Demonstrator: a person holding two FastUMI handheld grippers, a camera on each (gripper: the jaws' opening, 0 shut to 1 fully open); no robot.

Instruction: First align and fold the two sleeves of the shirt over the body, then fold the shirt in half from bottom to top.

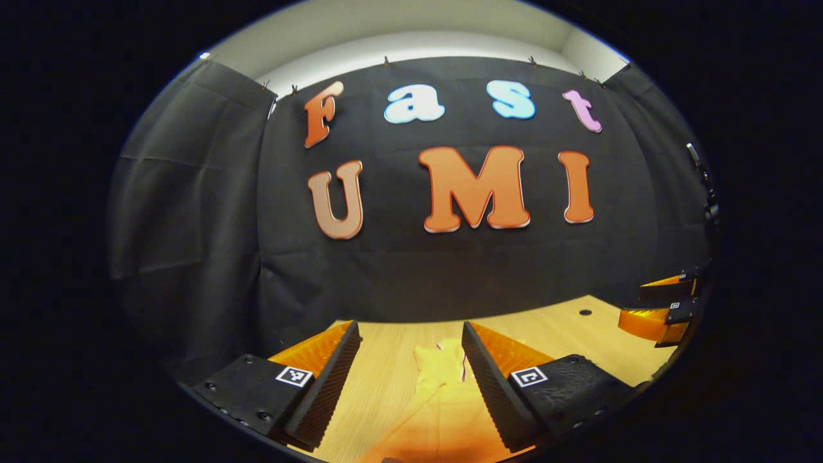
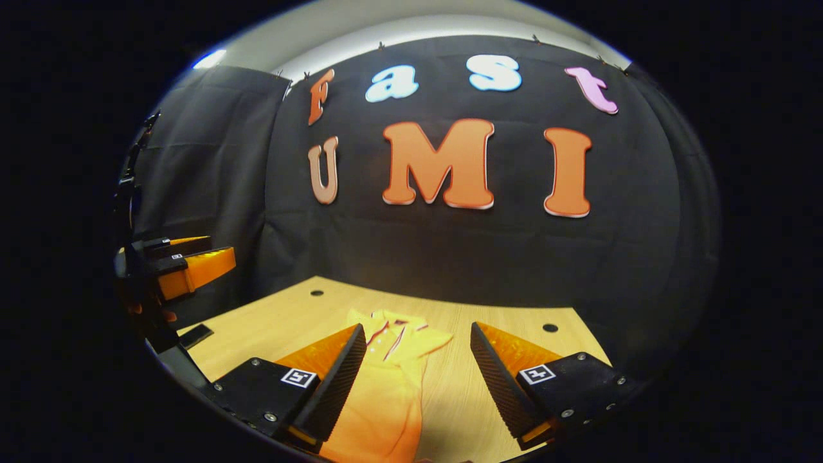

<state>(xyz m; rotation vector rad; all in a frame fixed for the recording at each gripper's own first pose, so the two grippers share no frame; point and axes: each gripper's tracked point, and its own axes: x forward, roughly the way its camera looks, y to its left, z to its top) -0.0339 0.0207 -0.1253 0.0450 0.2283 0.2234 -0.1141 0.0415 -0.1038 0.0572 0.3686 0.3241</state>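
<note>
A yellow-orange polo shirt (image 2: 386, 379) lies flat on the wooden table (image 2: 283, 315), collar toward the far wall, with a striped trim at the collar. In the left gripper view the same shirt (image 1: 440, 376) lies below and between my fingers. My left gripper (image 1: 411, 373) hangs open above the shirt, touching nothing. My right gripper (image 2: 418, 376) is also open, raised over the shirt's right side with nothing between its fingers. The right gripper (image 1: 665, 305) shows at the far right of the left gripper view, and the left gripper (image 2: 186, 263) at the far left of the right gripper view.
Black cloth walls close the booth at the back and both sides. The table has small dark holes (image 2: 550, 328) near its far corners. A small dark flat object (image 2: 196, 335) lies at the table's left edge. Bare wood lies to the right of the shirt.
</note>
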